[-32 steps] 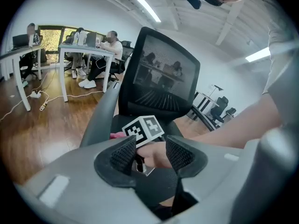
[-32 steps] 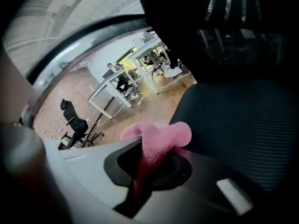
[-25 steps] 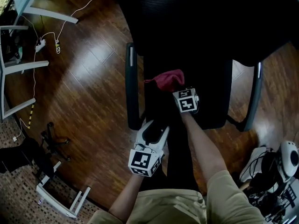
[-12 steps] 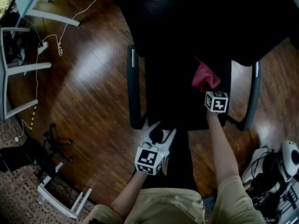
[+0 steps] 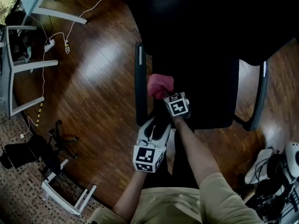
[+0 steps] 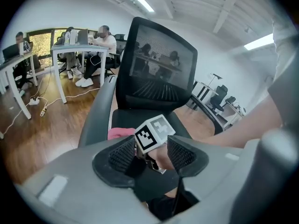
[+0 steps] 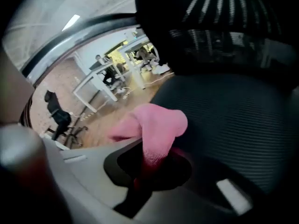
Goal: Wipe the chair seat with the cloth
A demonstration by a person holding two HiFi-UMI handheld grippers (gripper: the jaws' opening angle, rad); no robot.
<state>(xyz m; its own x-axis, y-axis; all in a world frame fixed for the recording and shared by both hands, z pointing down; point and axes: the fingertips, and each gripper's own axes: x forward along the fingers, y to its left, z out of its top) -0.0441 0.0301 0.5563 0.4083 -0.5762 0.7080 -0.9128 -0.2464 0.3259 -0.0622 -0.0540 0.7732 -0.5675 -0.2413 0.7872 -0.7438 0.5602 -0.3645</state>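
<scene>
pink cloth (image 5: pixel 160 85) sits pinched tight in the right gripper (image 5: pixel 167 94) at the left edge of the chair seat (image 5: pixel 208 90), just beside the armrest (image 5: pixel 140 83). bare seat lies open to the right. left gripper (image 5: pixel 156 123) hangs by the front edge; its jaws have just been opening, with nothing between them.

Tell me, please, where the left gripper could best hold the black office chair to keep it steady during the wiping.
Probably the black armrest on the person's left. It is a long, narrow bar lying nearest the left gripper, so come from above with the jaws across its width. That gripper's jaws have just been opening and hold nothing.
</scene>
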